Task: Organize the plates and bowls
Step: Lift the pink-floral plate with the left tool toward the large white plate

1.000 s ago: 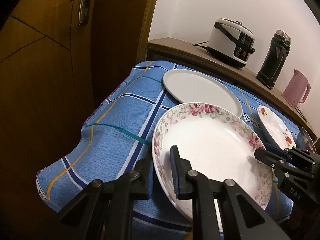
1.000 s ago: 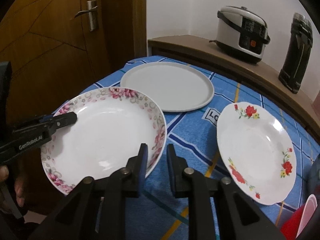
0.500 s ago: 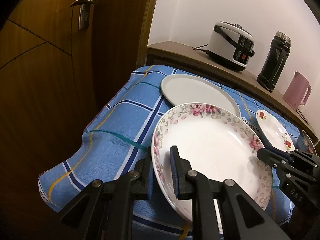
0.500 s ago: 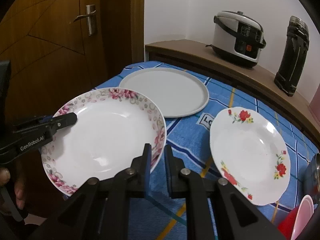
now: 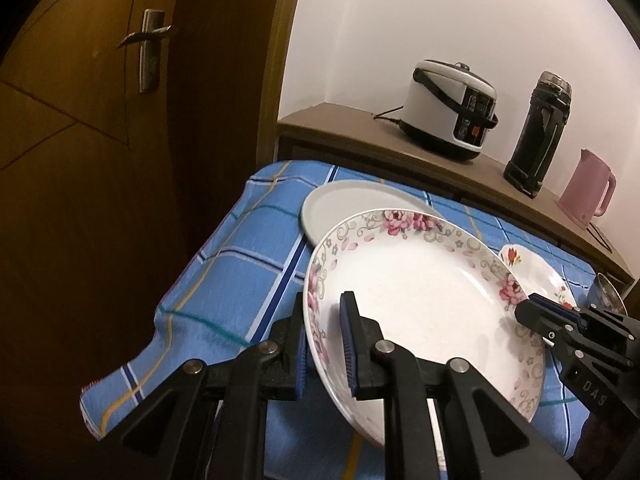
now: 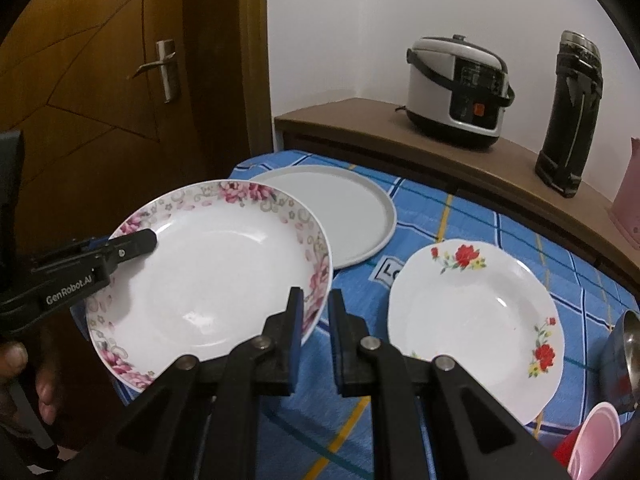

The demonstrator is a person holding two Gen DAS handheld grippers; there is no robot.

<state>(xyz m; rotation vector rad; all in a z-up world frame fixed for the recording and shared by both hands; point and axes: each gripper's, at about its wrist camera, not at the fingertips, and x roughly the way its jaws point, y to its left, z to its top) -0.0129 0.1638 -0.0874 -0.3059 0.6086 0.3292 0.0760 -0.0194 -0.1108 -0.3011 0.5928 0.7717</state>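
Note:
A white plate with a pink flower rim (image 5: pixel 432 304) (image 6: pixel 208 280) is held in the air above the blue checked tablecloth (image 5: pixel 240 248). My left gripper (image 5: pixel 322 340) is shut on its left rim. My right gripper (image 6: pixel 314 320) is shut on its right rim. A plain white round plate (image 6: pixel 348 208) lies flat behind it, partly hidden in the left wrist view (image 5: pixel 344 204). A white plate with red flowers (image 6: pixel 476 320) lies on the cloth to the right.
A wooden shelf (image 6: pixel 360 120) behind the table carries a rice cooker (image 6: pixel 456 92), a black flask (image 6: pixel 568 112) and a pink kettle (image 5: pixel 588 188). A metal bowl (image 6: pixel 624 352) and a pink cup (image 6: pixel 596 444) sit at the right edge. A wooden door (image 5: pixel 80 120) stands left.
Both grippers have lifted the pink-rimmed plate higher off the cloth, and it now overlaps the plain white plate in view. Both grips are unchanged.

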